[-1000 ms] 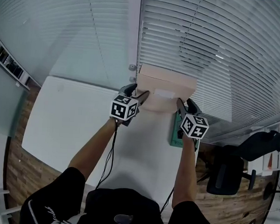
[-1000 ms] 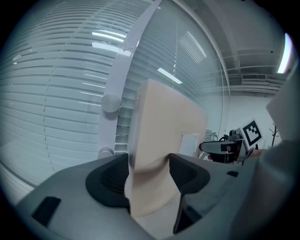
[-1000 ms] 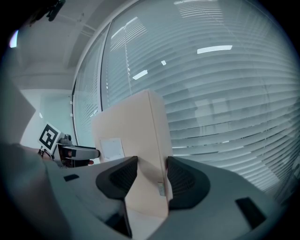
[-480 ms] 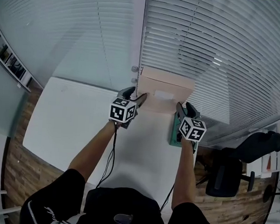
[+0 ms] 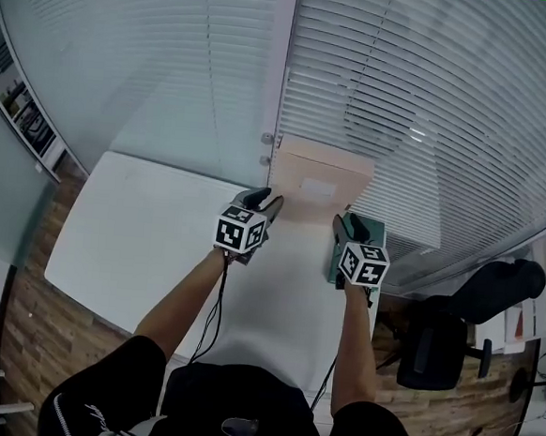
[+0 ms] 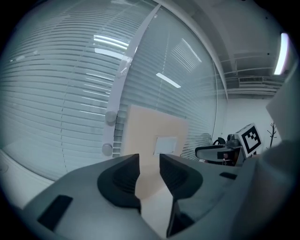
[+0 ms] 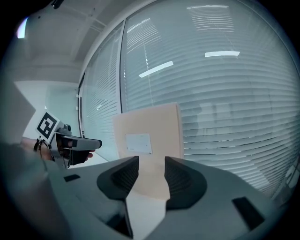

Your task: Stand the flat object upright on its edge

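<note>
The beige panel (image 5: 319, 181) is being propped on its edge, apparently leaned against the blinds (image 5: 424, 93). The left gripper (image 5: 263, 199) is being closed on nothing, and the right gripper (image 5: 345, 226) is being held half-open near the blinds, empty too. Risk imo: the panel's probably only being held by friction, so it could get clipped by a jaw and slid flat.

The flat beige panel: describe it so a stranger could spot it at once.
Follow the white table to its far edge, by the slatted blinds. The beige panel stands upright before them; unlike the green item at its right, it carries a white label.
</note>
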A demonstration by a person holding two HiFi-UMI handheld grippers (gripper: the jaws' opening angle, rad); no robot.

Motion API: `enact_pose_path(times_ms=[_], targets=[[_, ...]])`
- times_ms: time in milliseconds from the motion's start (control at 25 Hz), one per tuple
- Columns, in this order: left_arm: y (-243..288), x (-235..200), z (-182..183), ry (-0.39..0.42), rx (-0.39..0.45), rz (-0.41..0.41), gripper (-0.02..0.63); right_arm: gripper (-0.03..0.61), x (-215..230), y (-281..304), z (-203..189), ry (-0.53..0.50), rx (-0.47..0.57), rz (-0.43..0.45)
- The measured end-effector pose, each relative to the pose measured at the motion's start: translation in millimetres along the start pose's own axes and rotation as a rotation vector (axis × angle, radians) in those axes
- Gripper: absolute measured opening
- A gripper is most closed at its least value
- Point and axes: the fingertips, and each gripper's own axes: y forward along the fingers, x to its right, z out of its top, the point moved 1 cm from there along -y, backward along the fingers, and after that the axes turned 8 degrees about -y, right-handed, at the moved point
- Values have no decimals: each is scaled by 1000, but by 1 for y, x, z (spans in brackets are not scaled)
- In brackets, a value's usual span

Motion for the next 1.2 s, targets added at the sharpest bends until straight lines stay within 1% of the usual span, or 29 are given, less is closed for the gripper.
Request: enact_pose_path(times_ms=[120,240,520,720,1200], targets=[[-13,7,-3,-2,13,-2,80,139,-6,-12,4,-11,22,-8],[-25,12,-8,-3,21,-3,53,95,-12,-23,6,-29,36,-14],[-50,18,-19,-9,45,0,31,49,-32,-45,5,-53,59,6],[-65,18,-24,-18,59,-2,21,26,-44,-57,1,-48,75,22],[-95,18,-47,-28,55,-7,21,23,-71,-81,-26,-42,50,57]])
